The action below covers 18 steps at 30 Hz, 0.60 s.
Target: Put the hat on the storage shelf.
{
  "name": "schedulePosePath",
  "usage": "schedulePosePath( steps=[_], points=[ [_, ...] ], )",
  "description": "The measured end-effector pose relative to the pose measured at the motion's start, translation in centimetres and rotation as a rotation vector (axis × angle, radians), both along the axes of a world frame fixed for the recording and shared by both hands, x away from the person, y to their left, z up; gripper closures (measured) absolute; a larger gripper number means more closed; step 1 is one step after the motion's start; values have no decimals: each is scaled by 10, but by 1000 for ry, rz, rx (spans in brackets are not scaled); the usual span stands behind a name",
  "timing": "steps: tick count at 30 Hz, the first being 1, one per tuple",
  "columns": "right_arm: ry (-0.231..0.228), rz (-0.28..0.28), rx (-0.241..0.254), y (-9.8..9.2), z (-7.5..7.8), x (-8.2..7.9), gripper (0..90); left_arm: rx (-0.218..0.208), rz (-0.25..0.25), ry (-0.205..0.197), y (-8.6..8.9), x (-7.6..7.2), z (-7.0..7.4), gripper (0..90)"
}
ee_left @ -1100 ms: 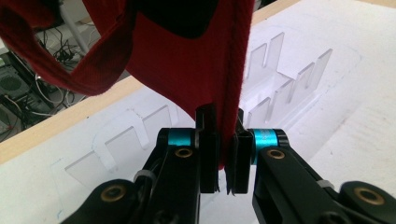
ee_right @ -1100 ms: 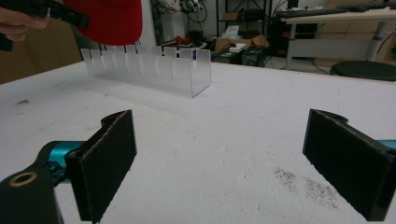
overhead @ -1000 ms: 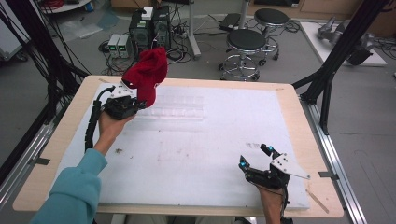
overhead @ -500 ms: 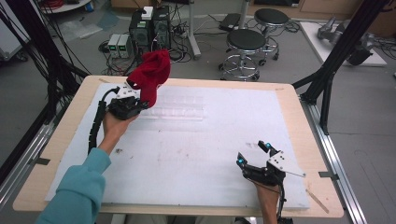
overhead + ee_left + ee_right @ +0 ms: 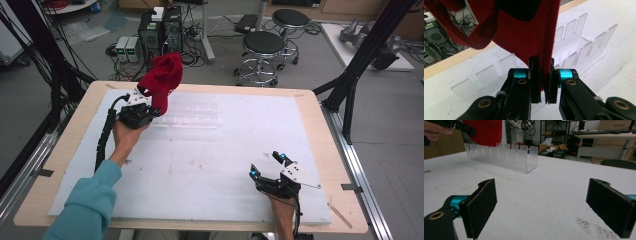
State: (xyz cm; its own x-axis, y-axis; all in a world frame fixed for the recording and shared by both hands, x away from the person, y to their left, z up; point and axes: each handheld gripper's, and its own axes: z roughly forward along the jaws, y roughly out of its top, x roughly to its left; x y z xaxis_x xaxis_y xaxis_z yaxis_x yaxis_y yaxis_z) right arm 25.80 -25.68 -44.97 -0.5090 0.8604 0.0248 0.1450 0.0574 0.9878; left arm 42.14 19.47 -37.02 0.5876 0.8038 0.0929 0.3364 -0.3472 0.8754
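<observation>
A red cloth (image 5: 162, 80) hangs raised over the table's far left, and my left gripper (image 5: 154, 110) is shut on its lower edge. In the left gripper view the pads (image 5: 536, 80) pinch a fold of the red cloth (image 5: 524, 37), just above a clear acrylic slotted rack (image 5: 584, 42). The rack (image 5: 190, 117) lies on the white board, right of that gripper. My right gripper (image 5: 267, 164) rests near the front right, open, with nothing between its jaws. The right gripper view looks past my right gripper (image 5: 541, 205) to the rack (image 5: 504, 155) and the cloth (image 5: 486, 131).
The white board (image 5: 210, 170) covers a wooden table (image 5: 330, 135). Black frame posts (image 5: 350, 85) stand at the table's right and left corners. Stools (image 5: 260, 50) and computer cases (image 5: 160, 30) sit on the floor beyond the far edge.
The left gripper and the red cloth have drifted slightly to the right. The right gripper has eased a little to the left and stays open.
</observation>
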Motion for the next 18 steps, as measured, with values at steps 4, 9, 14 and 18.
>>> schedulePosePath(
  steps=[4, 9, 14, 18],
  points=[
    [3, -4, 2, 1, 0, -1, 87, -1, 25, 16, -4, -1, 0, 853],
    [-11, -6, -1, 1, -1, -1, 87, -11, 33, 9, -5, -3, -3, 853],
    [-14, -9, 2, 1, -1, -2, 87, -25, 39, 24, -4, -3, -13, 853],
    [-14, -8, 5, 0, -1, -2, 87, -16, 35, 28, -3, -4, -23, 853]
  ],
)
